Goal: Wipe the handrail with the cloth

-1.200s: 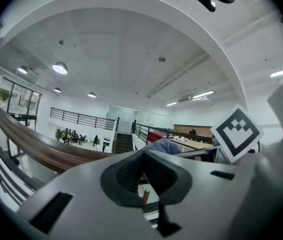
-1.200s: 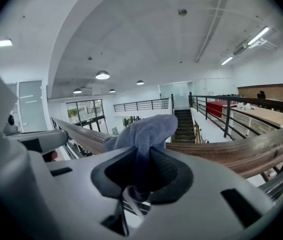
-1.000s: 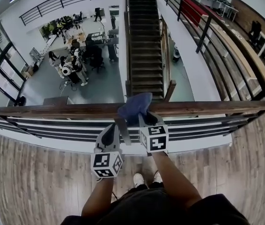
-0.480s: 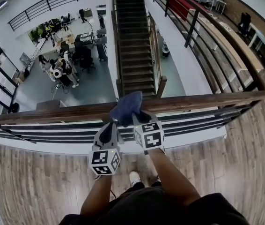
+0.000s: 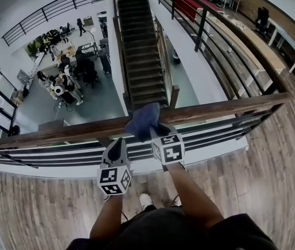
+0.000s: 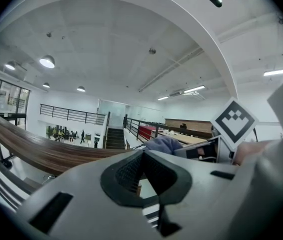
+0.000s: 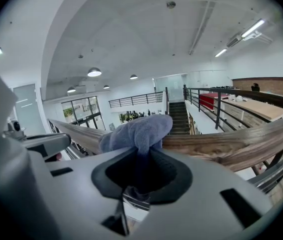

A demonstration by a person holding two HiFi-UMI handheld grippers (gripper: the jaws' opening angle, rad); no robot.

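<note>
The wiping step appears to be in hand. The right claw [image 5: 156, 131] is clamped on a bunched blue cloth [image 5: 143, 120], and the cloth sits on top of the wooden handrail [image 5: 231, 107] at the middle of the head view. In the right gripper view the cloth fills the gap between the jaws and bulges onto the rail. The left claw [image 5: 118, 146] is drawn together with nothing between its jaws, and hangs just below the rail, to the left of the cloth.

The next move probably calls for sliding the cloth along the rail with steady downward pressure, so it does not roll off the far side.

The rail is dark grained wood running across the frame over horizontal metal bars [image 5: 215, 132]. The wood-plank floor [image 5: 262, 181] fills the bottom. A staircase [image 5: 139, 51] descends at upper centre, and people work on the lower level at upper left.
</note>
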